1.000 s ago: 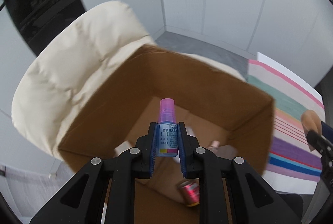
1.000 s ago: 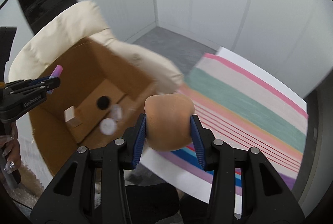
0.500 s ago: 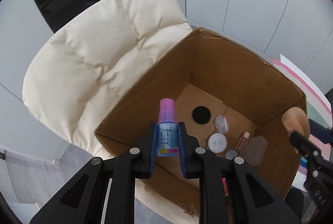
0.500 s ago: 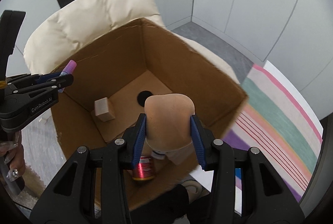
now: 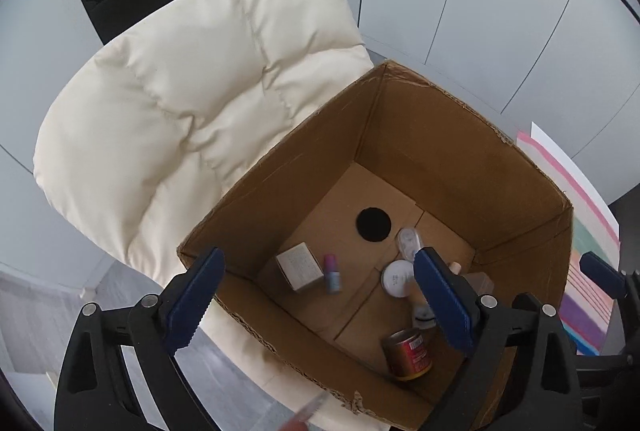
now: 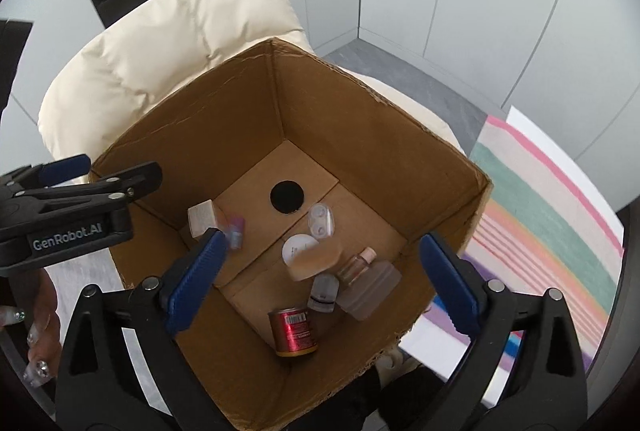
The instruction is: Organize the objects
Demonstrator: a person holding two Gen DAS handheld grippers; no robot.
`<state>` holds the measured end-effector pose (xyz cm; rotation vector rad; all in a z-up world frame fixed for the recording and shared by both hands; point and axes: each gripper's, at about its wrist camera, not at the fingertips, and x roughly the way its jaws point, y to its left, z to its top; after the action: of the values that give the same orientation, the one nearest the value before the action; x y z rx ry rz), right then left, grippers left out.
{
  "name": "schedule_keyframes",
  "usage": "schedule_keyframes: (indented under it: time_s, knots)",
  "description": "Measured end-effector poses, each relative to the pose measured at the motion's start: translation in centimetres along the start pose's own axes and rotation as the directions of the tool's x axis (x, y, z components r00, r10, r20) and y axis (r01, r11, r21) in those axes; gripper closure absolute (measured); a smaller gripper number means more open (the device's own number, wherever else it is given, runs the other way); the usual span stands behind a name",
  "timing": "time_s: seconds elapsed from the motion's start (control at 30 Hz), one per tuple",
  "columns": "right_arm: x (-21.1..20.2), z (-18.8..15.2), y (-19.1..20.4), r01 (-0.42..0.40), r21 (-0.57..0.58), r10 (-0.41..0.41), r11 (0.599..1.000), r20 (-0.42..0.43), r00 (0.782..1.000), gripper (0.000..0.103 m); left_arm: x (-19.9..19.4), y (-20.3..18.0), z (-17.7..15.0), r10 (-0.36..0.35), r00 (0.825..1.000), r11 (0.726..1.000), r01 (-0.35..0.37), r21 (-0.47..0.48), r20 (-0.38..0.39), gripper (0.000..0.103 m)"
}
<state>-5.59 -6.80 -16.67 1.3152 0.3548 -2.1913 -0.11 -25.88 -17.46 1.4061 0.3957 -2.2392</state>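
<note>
**Both grippers have just let go over the box**

The left gripper and right gripper have just sprung open, nothing between their jaws. Below, the pink-capped dropper bottle now lies on the cardboard box floor beside a small carton; the tan sponge rests among the jars. Two more items stowed, with the cream cushion behind

Bottle beside small carton in box, on chair.
</note>
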Motion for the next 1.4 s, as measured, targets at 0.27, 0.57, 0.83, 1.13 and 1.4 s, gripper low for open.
schedule_keyframes:
  time_s: [0.27,0.57,0.83,1.13,1.4]
  knots:
    - [-1.2,-0.3,-1.1,0.029,0.047,-0.029,0.998,0.006,1.000,0.004,-0.6,-0.9,-0.1,0.003,1.000,1.000,-0.003,0.031,-0.014,0.007]
    - [-10.5,-3.3,-5.6,0.085,0.313,-0.107,0.946,0.052,0.993,0.004,-8.2,-4.8,0.0,-0.144,0.989,0.965,0.147,0.217,-0.030,0.006]
    - [-20.0,-6.7,-7.4,0.119,0.481,-0.144,0.868,0.014,0.990,0.000,-17.6,-9.1,-2.8,-0.180,0.983,0.903,0.182,0.388,-0.043,0.006]
    - [-23.6,-10.7,-6.6,0.188,0.526,-0.212,0.830,-0.015,0.977,0.000,-22.1,-11.4,-6.6,-0.080,0.997,0.862,0.069,0.501,0.000,0.006]
    - [-24.2,-12.6,-6.7,0.212,0.527,-0.224,0.823,-0.042,0.974,0.000,-23.1,-11.5,-7.1,-0.083,0.996,0.860,0.078,0.504,-0.012,0.006]
